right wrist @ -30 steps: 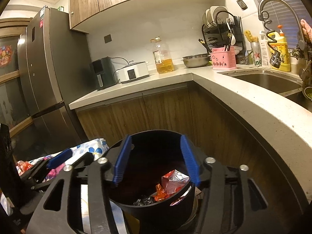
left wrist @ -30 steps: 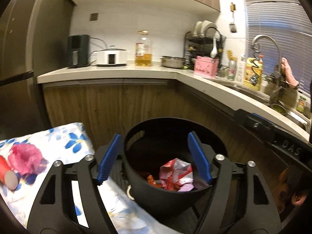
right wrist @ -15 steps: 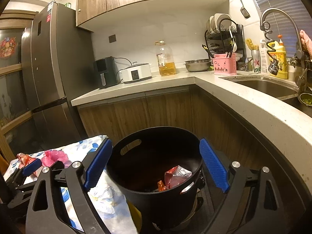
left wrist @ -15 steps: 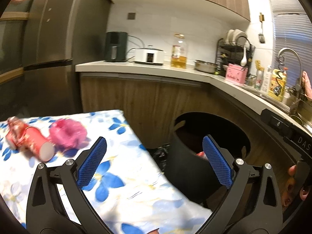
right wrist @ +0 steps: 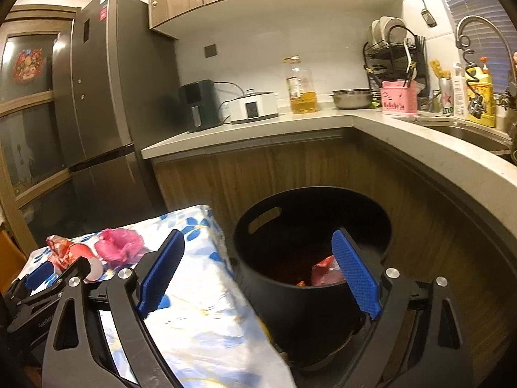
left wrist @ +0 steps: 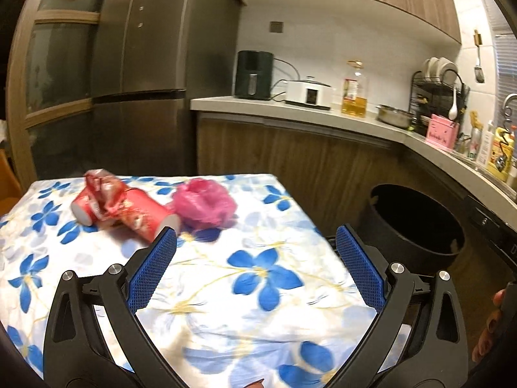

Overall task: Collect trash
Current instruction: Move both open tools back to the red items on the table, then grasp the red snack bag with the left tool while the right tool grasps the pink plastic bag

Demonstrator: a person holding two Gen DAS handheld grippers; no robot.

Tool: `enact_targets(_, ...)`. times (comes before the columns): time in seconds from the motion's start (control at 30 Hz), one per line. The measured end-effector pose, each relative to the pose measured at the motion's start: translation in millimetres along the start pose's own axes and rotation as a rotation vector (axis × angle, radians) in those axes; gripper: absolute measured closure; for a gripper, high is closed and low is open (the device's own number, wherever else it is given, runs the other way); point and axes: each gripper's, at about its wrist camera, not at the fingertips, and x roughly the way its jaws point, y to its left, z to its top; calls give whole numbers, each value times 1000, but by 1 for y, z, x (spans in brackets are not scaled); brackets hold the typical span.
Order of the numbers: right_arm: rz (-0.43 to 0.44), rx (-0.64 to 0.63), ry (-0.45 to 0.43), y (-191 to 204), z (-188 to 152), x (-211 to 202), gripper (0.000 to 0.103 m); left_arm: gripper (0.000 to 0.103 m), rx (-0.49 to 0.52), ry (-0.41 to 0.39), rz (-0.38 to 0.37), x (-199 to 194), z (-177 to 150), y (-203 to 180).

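A black round bin [right wrist: 310, 226] stands on the floor beside a table under a blue-flowered cloth [left wrist: 258, 274]; red and silver wrappers [right wrist: 326, 273] lie inside it. On the cloth lie a red cylindrical can [left wrist: 145, 220], a crumpled red wrapper [left wrist: 103, 190] and a pink plastic wad [left wrist: 203, 203]. My left gripper [left wrist: 255, 265] hovers open over the cloth, nearer than the trash, with nothing between its blue pads. My right gripper [right wrist: 258, 274] is open and empty over the gap between table edge and bin. The left gripper [right wrist: 38, 274] also shows at the lower left of the right wrist view.
An L-shaped counter [right wrist: 420, 152] with wooden cupboard fronts wraps behind and to the right of the bin. A tall steel fridge [left wrist: 139, 74] stands behind the table. A person's fingers [left wrist: 491, 323] show at the left wrist view's right edge.
Both grippers opened wider above the bin, then drew away from it. The left one swung left from the bin to over the flowered cloth; the right one shifted toward the table edge.
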Motion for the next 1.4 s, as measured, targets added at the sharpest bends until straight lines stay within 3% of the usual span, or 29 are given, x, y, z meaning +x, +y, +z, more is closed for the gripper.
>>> enact_targets(0.6, 54, -44, 14, 49, -9, 13, 14, 6, -47, -8, 88, -3, 1, 47)
enact_targets(0.93, 95, -77, 41, 84, -20, 39, 14, 6, -79, -11, 165, 6, 0, 92)
enact_targets(1.2, 160, -123, 75, 127, -31, 69, 14, 6, -101, -60, 233, 28, 21, 139)
enact_targets(1.4, 209, -140, 94, 158, -36, 93, 14, 11, -124, -60, 211, 52, 34, 158)
